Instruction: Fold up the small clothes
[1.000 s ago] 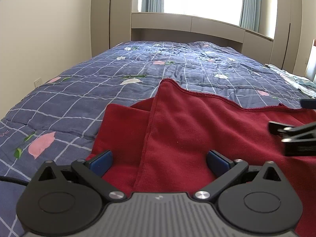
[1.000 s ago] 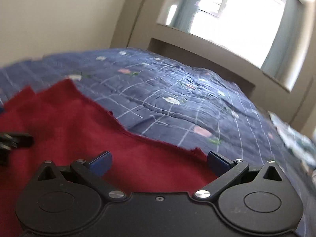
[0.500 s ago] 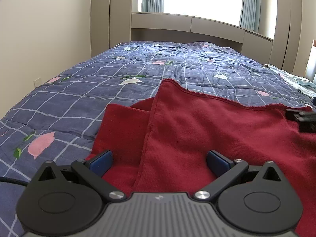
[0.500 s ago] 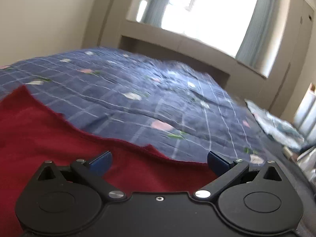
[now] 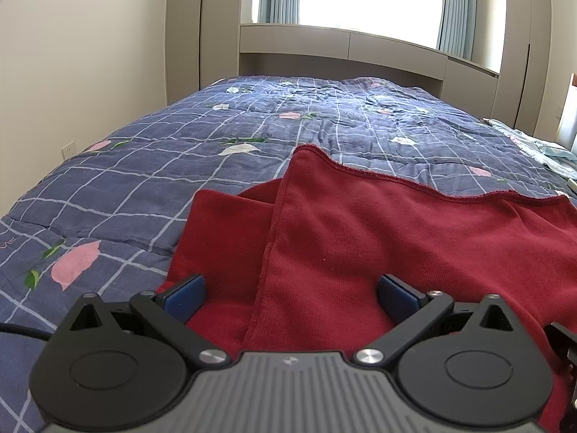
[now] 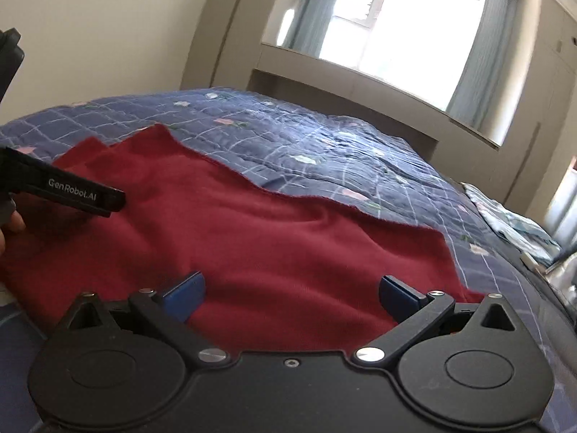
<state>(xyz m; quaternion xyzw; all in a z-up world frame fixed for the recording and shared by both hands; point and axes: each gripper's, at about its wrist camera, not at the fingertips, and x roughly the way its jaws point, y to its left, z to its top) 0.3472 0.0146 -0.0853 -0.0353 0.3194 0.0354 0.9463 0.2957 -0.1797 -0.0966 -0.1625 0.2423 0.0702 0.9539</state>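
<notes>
A dark red garment [image 5: 396,238] lies partly folded on the bed, with a folded-over flap on its left side [image 5: 223,231]. It also shows in the right wrist view [image 6: 274,238]. My left gripper [image 5: 290,294] is open and empty, low over the garment's near left part. My right gripper [image 6: 292,294] is open and empty over the garment's near right part. The left gripper's black finger [image 6: 72,191] shows at the left of the right wrist view, above the cloth.
The bed carries a blue checked quilt [image 5: 180,151] with pink flowers. A wall [image 5: 72,72] runs along the bed's left side. A headboard shelf [image 5: 342,47] and window stand at the far end. Light patterned cloth [image 6: 512,223] lies at the bed's right edge.
My right gripper has swung back toward me and to the left, out of the left wrist view's middle right. The left gripper has stayed still. The garment has not moved.
</notes>
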